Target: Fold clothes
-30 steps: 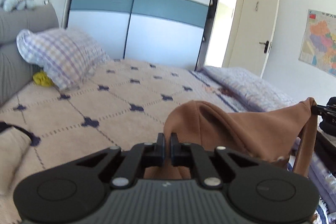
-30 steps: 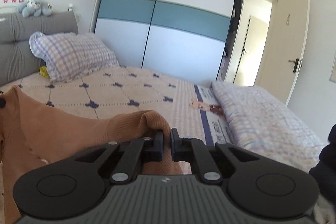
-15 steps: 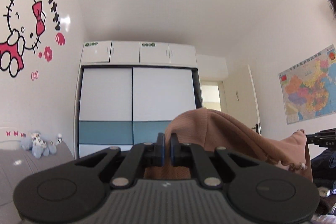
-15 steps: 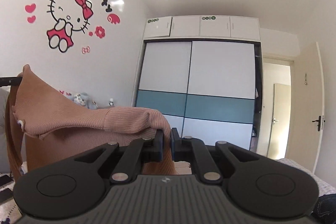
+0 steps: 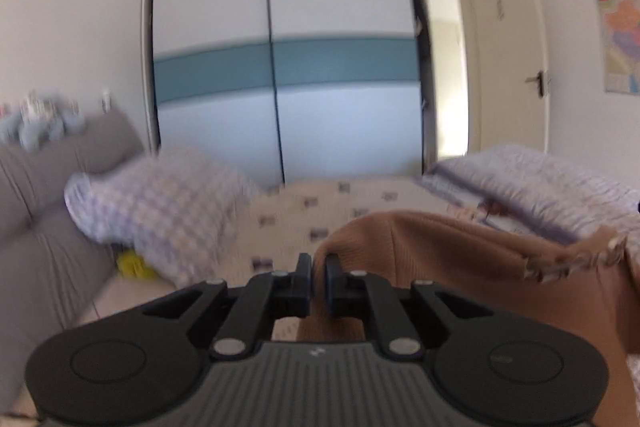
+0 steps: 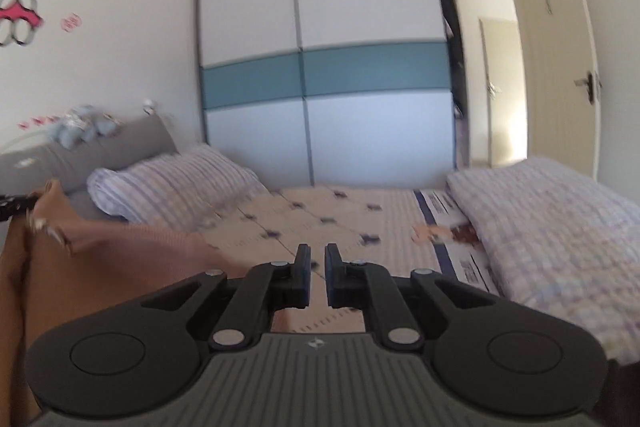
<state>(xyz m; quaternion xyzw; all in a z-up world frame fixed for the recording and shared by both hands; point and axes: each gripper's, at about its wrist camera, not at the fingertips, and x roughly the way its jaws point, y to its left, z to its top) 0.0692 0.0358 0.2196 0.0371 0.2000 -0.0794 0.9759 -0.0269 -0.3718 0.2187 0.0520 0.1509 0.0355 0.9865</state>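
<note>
A brown knit garment [image 5: 460, 267] hangs in the air above the bed. My left gripper [image 5: 318, 269] is shut on a fold of its edge, and the cloth stretches away to the right. In the right wrist view the same garment [image 6: 120, 251] hangs at the left, clear of my right gripper [image 6: 316, 261]. The right gripper's jaws stand slightly apart with only the bedspread showing between them. The left gripper's tip [image 6: 12, 205] shows at the far left edge, pinching the garment's corner.
A beige bedspread [image 6: 320, 219] with dark cross marks covers the bed. A checked pillow [image 5: 160, 211] lies by the grey headboard [image 5: 52, 195]. A folded lilac quilt [image 6: 560, 227] lies at the right. A wardrobe [image 5: 280, 59] and a door [image 6: 560, 67] stand behind.
Both grippers swung up toward the ceiling and came back down toward the bed. The right gripper has let go of the garment, which now hangs from the left gripper only.
</note>
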